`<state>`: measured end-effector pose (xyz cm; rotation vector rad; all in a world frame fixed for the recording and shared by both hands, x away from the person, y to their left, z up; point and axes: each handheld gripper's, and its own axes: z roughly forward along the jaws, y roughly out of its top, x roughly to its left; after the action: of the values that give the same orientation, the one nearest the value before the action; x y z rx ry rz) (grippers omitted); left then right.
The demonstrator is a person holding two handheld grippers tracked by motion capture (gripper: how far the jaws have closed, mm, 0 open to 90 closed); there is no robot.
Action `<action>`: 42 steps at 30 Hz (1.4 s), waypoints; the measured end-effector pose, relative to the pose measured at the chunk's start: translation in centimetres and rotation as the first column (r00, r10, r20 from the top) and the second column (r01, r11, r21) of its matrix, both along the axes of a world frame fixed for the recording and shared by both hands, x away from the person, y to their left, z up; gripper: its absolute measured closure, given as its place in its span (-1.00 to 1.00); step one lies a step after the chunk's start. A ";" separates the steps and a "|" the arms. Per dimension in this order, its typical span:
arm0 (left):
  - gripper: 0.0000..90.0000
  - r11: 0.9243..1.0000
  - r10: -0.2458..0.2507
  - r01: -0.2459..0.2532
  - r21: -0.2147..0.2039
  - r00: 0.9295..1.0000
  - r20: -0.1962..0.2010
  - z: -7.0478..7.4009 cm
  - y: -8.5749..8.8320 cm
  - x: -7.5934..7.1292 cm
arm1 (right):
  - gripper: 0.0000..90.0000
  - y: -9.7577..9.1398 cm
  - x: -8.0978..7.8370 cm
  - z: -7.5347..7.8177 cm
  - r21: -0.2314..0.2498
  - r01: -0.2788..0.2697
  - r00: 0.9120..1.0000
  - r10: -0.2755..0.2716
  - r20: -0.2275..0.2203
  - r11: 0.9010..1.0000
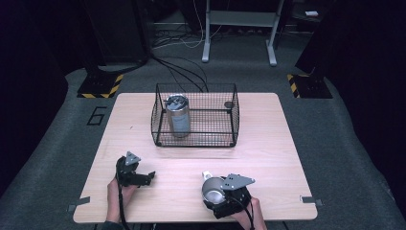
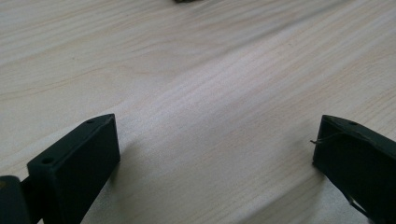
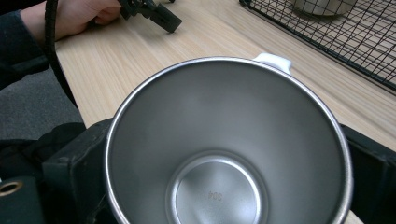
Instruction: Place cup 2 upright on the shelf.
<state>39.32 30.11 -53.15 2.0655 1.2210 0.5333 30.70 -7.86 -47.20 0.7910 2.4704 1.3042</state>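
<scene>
Steel cup (image 3: pixel 227 144) sits clamped between the jaws of the right gripper (image 1: pixel 221 194), one jaw on each side of its wall. Its long axis runs along the jaws, open mouth toward the gripper's camera, base away, white handle (image 3: pixel 273 61) on the far rim. Left gripper (image 1: pixel 135 176) rests on the wooden table (image 2: pixel 196 93), jaws wide apart, nothing between them. Ahead of both stands a wire basket (image 1: pixel 195 115) containing a metal canister (image 1: pixel 177 115).
</scene>
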 end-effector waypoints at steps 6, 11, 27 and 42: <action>-0.99 1.000 0.000 0.000 0.000 1.000 0.000 0.0 0.0 0.0 | -0.88 0.0 -0.1 0.1 -0.008 -0.001 1.000 0.001 -0.002 1.000; -0.99 1.000 0.000 0.000 0.001 1.000 -0.002 0.0 0.0 0.0 | -0.88 -0.1 -0.1 0.2 -0.008 0.000 1.000 0.000 0.028 1.000; -0.99 1.000 0.000 0.000 0.001 1.000 -0.003 0.0 0.0 0.0 | -0.88 -1.2 0.8 1.6 0.020 0.050 0.997 -0.051 0.055 0.999; -0.99 1.000 0.002 -0.002 0.000 1.000 0.001 0.0 0.0 0.0 | -0.88 -1.9 2.7 2.9 0.043 0.083 0.995 -0.085 0.054 0.996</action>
<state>39.32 30.11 -53.17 2.0640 1.2222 0.5356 33.39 -9.80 -44.28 0.8466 2.3483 1.3317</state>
